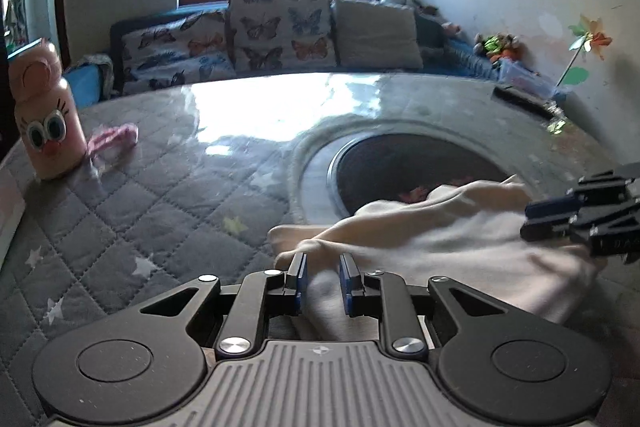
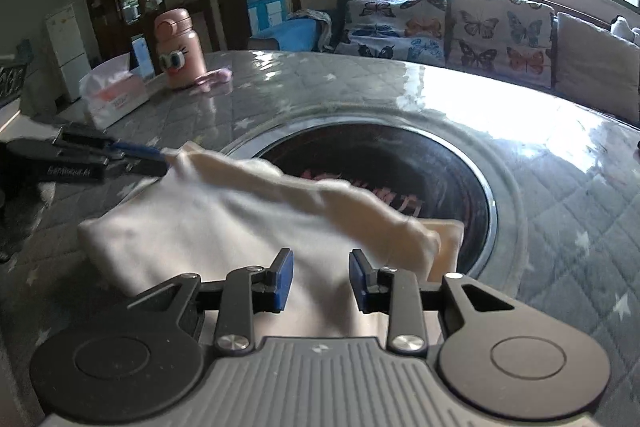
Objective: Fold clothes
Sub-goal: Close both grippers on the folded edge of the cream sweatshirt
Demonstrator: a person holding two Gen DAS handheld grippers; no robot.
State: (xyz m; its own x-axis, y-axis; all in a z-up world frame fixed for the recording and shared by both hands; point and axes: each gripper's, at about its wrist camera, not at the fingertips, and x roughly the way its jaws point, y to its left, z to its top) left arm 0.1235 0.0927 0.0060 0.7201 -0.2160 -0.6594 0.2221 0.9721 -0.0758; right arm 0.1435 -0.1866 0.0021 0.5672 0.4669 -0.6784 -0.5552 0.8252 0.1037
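Observation:
A cream garment (image 1: pixel 440 231) lies partly folded on the quilted grey table, beside the round dark inset. In the left wrist view my left gripper (image 1: pixel 323 277) has its jaws narrowly apart with a bunch of the cloth between them. The right wrist view shows it (image 2: pixel 162 157) pinching the garment's (image 2: pixel 208 227) corner and lifting a rolled edge. My right gripper (image 2: pixel 320 281) is open above the garment, holding nothing. It also shows at the right of the left wrist view (image 1: pixel 532 219).
A pink cartoon-face bottle (image 2: pixel 180 51) and a pink cloth (image 2: pixel 214 79) stand at the table's far side. A tissue pack (image 2: pixel 114 97) sits near them. The round dark inset (image 2: pixel 400 179) lies in the table's middle. A sofa with butterfly cushions (image 2: pixel 472 27) is behind.

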